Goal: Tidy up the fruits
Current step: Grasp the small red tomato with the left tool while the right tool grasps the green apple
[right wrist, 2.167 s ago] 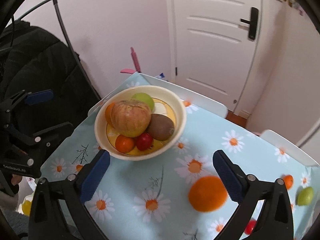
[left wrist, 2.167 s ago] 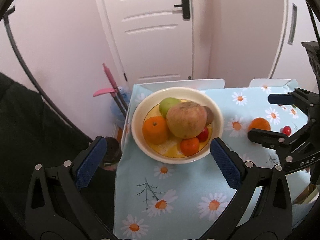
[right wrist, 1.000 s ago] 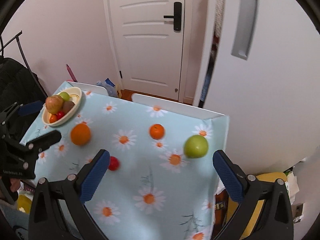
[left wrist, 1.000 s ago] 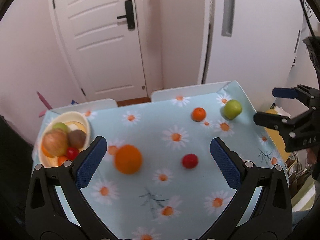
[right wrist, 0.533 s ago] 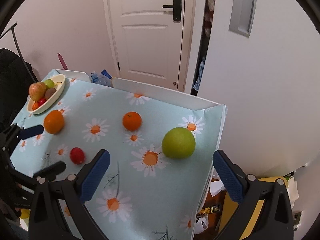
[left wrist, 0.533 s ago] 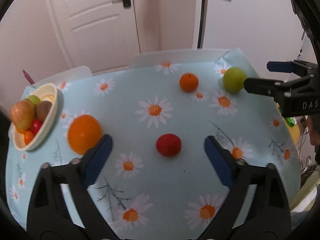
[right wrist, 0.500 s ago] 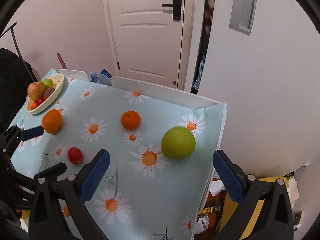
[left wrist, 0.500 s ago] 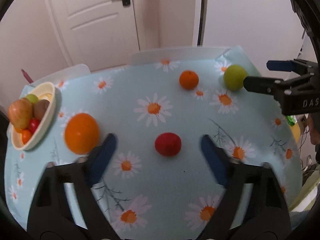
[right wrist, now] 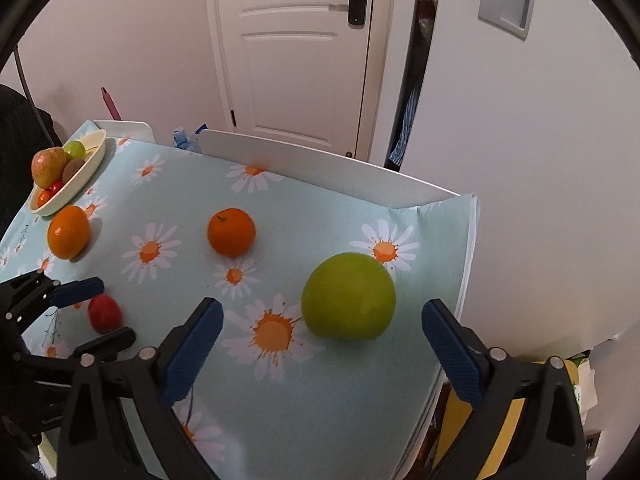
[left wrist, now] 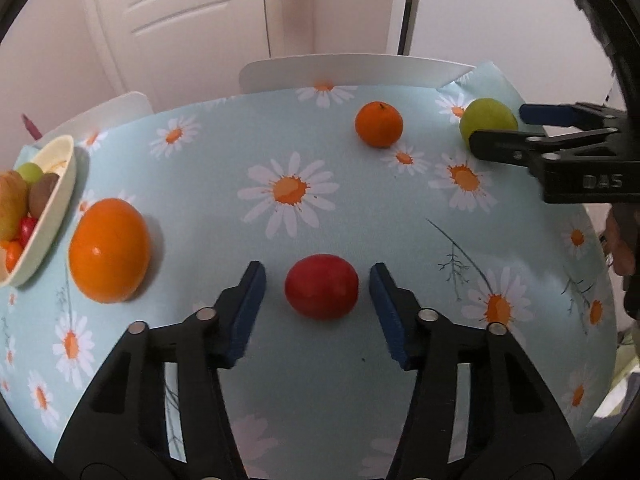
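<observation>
**Two grippers lined up on two loose fruits, bowl waiting at the far corner**

The bowl (right wrist: 86,168) serves as the landmark: it sits at the far left corner of the daisy-print tablecloth (left wrist: 360,208) and already carries an apple, a kiwi, a small green fruit and a few small red and orange ones. Judging by the task, it is where the loose fruit is meant to go.

Four fruits lie outside the bowl. The large orange (left wrist: 109,250) rests just beside the bowl's near rim. The red fruit (left wrist: 321,286) lies farther from the bowl, toward the near edge of the cloth. The small mandarin (right wrist: 231,232) sits well apart from the bowl near the middle of the cloth, and the green apple (right wrist: 349,295) is farthest from the bowl, near the opposite edge.

The left gripper (left wrist: 318,304) has its blue pads on either side of the red fruit, spread with a visible gap on each side, so nothing is pinched yet; the placement reads as a straddle made ready for closing. The right gripper (right wrist: 322,344) is spread wider and aimed at the green apple, which sits ahead of its fingertips and off-centre toward the right pad, not touched by either. The wide spread suits the apple's bulk. A round fruit so near the edge could roll off if nudged.
</observation>
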`<state>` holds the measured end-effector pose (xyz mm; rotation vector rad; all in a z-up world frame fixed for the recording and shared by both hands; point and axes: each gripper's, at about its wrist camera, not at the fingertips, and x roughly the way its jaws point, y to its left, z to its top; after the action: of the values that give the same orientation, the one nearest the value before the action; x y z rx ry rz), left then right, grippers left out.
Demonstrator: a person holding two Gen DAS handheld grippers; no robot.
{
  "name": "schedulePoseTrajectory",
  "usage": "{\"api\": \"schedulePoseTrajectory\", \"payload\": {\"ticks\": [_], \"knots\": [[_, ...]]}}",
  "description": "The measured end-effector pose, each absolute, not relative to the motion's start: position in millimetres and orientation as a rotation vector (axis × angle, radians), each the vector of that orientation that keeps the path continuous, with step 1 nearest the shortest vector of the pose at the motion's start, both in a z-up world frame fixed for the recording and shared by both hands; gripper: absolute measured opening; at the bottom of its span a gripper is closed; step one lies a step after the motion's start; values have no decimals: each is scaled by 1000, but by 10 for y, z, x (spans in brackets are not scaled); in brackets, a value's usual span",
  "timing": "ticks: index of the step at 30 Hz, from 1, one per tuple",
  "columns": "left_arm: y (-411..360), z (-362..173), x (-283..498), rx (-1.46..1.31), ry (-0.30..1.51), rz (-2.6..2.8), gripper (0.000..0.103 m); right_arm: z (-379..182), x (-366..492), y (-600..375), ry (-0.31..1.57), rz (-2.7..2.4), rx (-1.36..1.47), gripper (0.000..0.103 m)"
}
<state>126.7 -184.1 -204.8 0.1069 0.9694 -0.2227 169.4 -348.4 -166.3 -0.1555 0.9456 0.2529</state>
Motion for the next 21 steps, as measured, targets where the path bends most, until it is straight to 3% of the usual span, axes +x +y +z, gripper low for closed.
{"api": "schedulePoseTrajectory", "payload": {"ticks": [7, 15, 19, 21], "knots": [[-1908, -2032, 1231, 113, 970, -230, 39, -1779, 1811, -3487, 973, 263, -179, 79], [-1912, -2024, 1256, 99, 987, -226, 38, -1835, 1856, -3483, 968, 253, -204, 72], [-1881, -2013, 1248, 94, 990, -215, 38, -1869, 1862, -3443, 962, 243, -254, 52], [-1846, -1988, 1247, 89, 984, -208, 38, -1854, 1864, -3450, 958, 247, -256, 49]]}}
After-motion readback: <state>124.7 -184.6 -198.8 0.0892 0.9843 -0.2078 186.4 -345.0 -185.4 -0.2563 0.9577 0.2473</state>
